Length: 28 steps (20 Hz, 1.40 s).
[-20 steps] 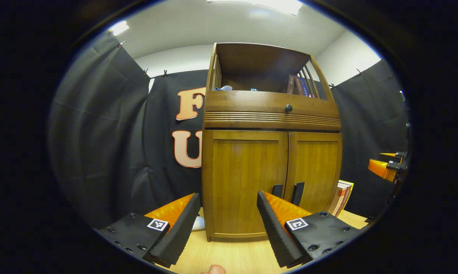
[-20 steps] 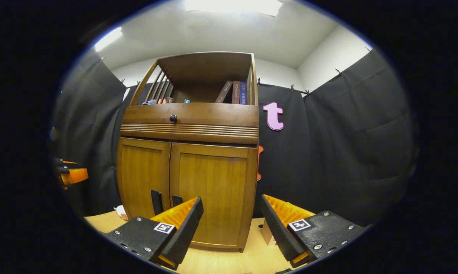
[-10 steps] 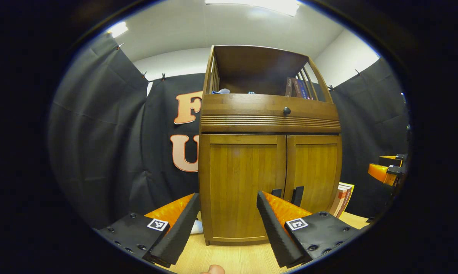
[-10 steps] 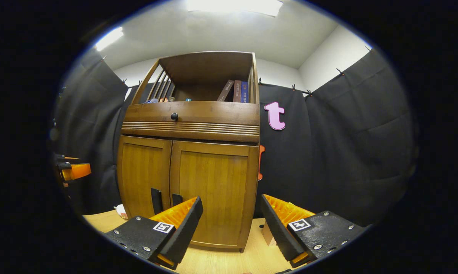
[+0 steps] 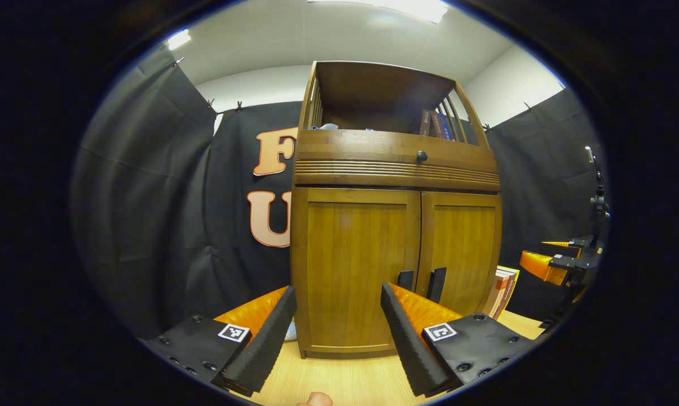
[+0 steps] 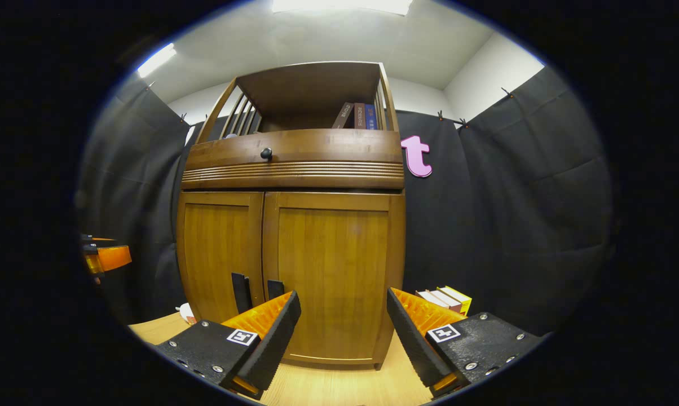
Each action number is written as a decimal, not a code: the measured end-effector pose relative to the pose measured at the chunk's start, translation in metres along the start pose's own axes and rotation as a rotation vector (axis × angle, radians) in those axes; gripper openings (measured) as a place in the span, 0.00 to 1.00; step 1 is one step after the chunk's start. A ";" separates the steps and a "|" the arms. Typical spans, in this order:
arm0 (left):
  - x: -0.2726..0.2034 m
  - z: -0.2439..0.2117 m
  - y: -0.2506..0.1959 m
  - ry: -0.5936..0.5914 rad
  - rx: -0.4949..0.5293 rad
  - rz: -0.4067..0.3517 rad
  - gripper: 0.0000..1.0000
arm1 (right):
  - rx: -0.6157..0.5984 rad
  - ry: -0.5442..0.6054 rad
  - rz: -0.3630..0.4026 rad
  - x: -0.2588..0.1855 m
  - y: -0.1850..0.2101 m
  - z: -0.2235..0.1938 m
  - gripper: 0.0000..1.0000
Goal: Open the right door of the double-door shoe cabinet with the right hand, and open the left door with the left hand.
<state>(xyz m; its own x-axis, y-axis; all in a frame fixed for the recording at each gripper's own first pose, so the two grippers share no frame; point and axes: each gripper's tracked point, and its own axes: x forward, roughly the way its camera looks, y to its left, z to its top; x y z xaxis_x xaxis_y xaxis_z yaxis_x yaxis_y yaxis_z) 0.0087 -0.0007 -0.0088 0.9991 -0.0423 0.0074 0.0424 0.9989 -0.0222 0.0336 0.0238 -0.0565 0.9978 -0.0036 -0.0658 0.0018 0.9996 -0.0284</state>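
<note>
A brown wooden shoe cabinet stands on a light wooden floor, both lower doors closed. In the left gripper view the left door faces me, its dark handle beside the right door's handle. My left gripper is open in front of the left door, not touching it. In the right gripper view the right door fills the middle, its handle just above my left finger. My right gripper is open, short of the door. The other gripper shows at each view's edge.
A drawer with a round dark knob sits above the doors, under an open shelf with books. More books lean on the floor right of the cabinet. A small white object lies at its left foot.
Both grippers have moved closer to the cabinet, which looms larger. The right gripper view has shifted so the right door sits more central. Both stay open; doors stay closed.
</note>
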 end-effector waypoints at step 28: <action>0.007 -0.025 0.083 0.026 0.004 0.123 0.93 | 0.075 0.164 0.069 0.143 0.123 -0.126 0.64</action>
<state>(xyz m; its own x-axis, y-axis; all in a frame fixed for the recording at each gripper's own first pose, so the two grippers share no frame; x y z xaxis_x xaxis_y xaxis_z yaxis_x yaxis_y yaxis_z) 0.0198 0.0812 -0.0354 0.9966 0.0801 -0.0212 -0.0805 0.9966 -0.0171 0.1682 0.1425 -0.1954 0.9717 0.0670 -0.2265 -0.0558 0.9969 0.0557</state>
